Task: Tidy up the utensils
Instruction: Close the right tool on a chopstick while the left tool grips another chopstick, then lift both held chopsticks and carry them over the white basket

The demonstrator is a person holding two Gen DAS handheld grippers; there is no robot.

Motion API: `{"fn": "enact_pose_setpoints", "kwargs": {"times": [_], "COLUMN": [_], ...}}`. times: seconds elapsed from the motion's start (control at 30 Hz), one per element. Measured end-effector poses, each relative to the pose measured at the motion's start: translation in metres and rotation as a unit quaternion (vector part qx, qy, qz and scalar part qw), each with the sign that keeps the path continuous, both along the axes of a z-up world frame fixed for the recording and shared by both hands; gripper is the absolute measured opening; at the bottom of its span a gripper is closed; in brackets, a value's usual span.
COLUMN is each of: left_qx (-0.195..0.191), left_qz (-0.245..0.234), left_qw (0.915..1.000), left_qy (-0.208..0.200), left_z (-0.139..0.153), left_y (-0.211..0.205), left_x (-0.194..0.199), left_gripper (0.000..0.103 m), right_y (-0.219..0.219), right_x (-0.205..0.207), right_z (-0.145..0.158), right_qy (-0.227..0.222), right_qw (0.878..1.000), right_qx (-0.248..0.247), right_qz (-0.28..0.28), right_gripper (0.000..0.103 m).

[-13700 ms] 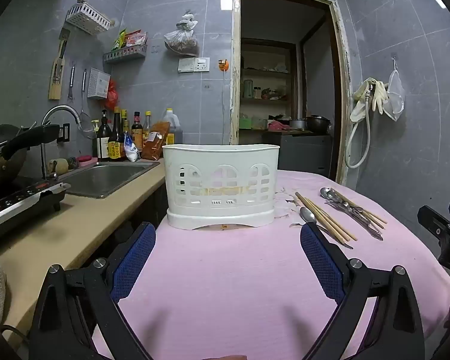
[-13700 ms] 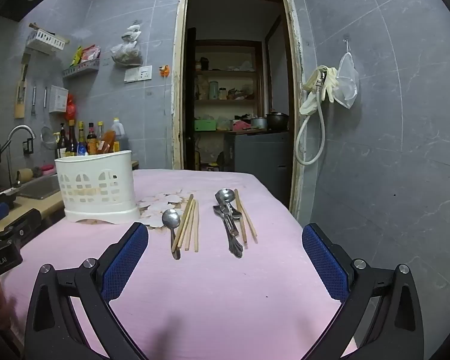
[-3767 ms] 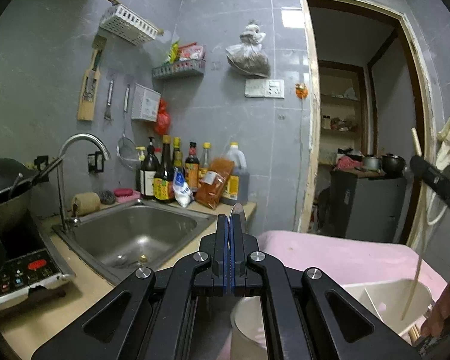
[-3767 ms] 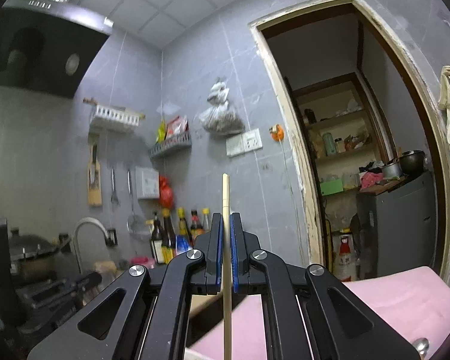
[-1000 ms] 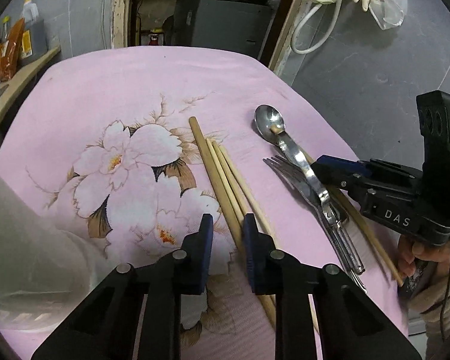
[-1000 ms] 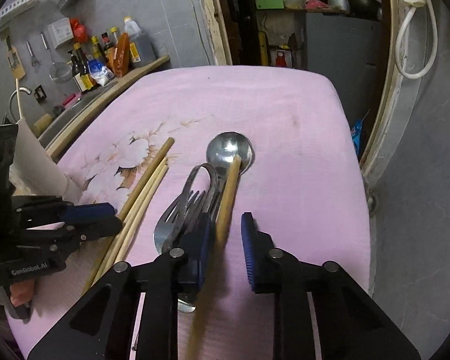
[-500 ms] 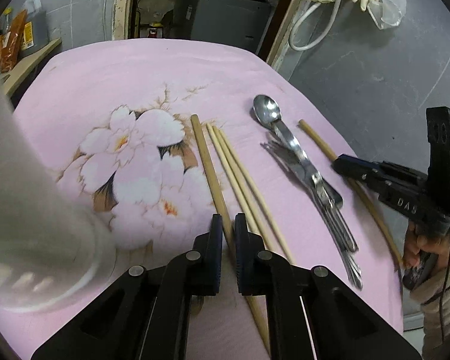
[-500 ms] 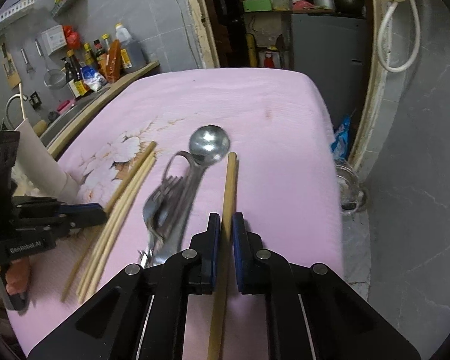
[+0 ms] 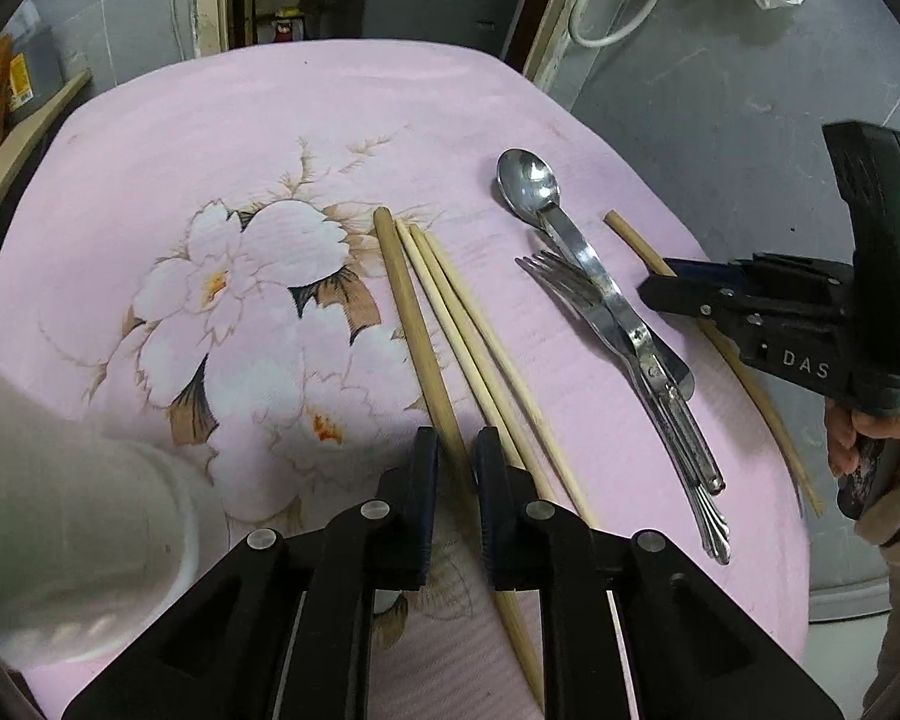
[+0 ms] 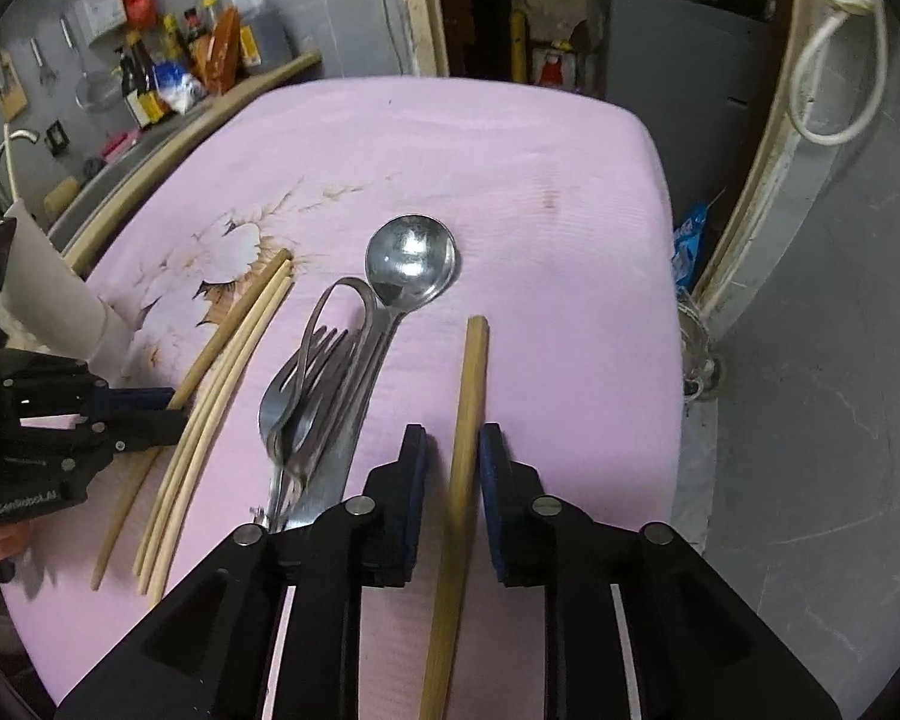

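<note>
Chopstick (image 9: 417,336) between left tongs (image 9: 457,450), jaws just opening, pads apart

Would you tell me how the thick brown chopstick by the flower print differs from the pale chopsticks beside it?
The brown chopstick is thicker than the pale chopsticks. The brown chopstick is darker; the pale chopsticks look cream. The brown chopstick borders the flower print; the pale chopsticks lie nearer the forks. All lie flat on the pink cloth, nearly parallel.
</note>
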State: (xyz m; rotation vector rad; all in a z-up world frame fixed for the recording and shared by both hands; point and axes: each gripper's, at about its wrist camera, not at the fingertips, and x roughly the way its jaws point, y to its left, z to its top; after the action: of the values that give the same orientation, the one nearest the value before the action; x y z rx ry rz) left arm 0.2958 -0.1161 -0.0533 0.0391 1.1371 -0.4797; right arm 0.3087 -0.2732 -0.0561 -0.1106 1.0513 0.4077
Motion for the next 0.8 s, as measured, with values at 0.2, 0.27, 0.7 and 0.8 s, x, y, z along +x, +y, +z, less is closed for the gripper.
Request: {"fn": "enact_pose_setpoints", "kwargs": {"times": [0.2, 0.27, 0.7, 0.8], "left_qx": [-0.008, -0.018, -0.11, -0.133], "left_qz": [0.016, 0.025, 0.026, 0.037], "left_qw": [0.9998, 0.9995, 0.9877, 0.9765], "left_qy": [0.002, -0.004, -0.108, -0.166], "left_z": [-0.001, -0.001, 0.033, 0.052], "left_y": [0.003, 0.007, 0.033, 0.044], "left_x": [0.005, -0.001, -0.072, -0.09], "left_gripper": [0.007, 0.006, 0.004, 0.004], "right_y": [0.005, 0.003, -0.01, 0.0], "right_x": [0.003, -0.002, -0.092, -0.111], "right_z": [0.001, 0.003, 0.049, 0.064], "right_qy": [0.009, 0.006, -0.162, -0.225], "right_qw": [1.0, 1.0, 0.973, 0.959], "right_qx": [-0.021, -0.005, 0.158, 0.167], "right_qz": [-0.013, -0.021, -0.041, -0.034], "right_gripper": [0.007, 0.006, 0.006, 0.006]}}
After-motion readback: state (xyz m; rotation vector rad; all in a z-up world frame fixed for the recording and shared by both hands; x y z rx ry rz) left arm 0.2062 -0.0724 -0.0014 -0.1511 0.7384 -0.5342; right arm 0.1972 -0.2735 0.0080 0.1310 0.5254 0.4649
